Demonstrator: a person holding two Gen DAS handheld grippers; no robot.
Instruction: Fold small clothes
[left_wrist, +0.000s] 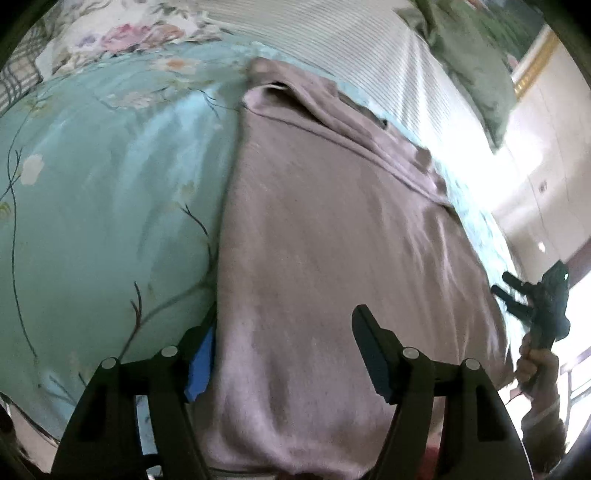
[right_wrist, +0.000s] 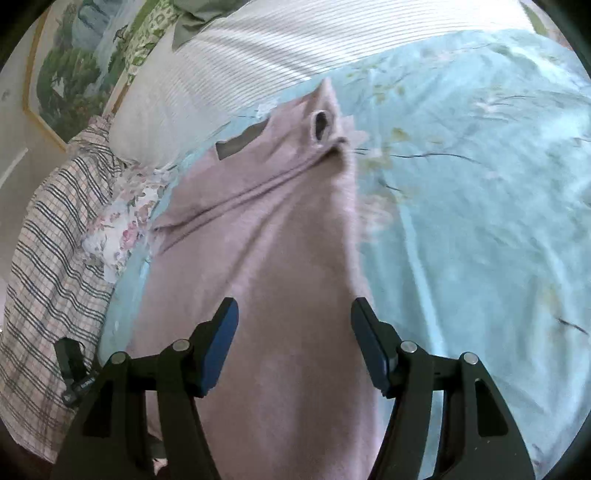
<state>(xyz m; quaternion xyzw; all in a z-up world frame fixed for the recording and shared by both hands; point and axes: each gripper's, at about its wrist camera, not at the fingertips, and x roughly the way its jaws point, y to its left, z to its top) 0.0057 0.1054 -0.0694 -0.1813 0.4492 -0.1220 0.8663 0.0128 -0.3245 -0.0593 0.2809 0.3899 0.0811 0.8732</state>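
Observation:
A mauve knit garment (left_wrist: 325, 236) lies spread on a light blue floral bedspread (left_wrist: 92, 206), its far end bunched with folds and openings. My left gripper (left_wrist: 284, 328) is open just above its near part; the left finger sits at the garment's left edge, the right finger over the cloth. The right gripper (left_wrist: 511, 299) shows at the garment's right edge, held in a hand. In the right wrist view the garment (right_wrist: 288, 236) runs away from me on the bedspread (right_wrist: 480, 221). My right gripper (right_wrist: 293, 321) is open over its near part, holding nothing.
A white striped pillow (left_wrist: 332, 48) and an olive cushion (left_wrist: 469, 62) lie at the bed's far end. A plaid cloth (right_wrist: 48, 266) and a floral cloth (right_wrist: 125, 221) lie along the left side. A framed picture (right_wrist: 70, 74) hangs on the wall.

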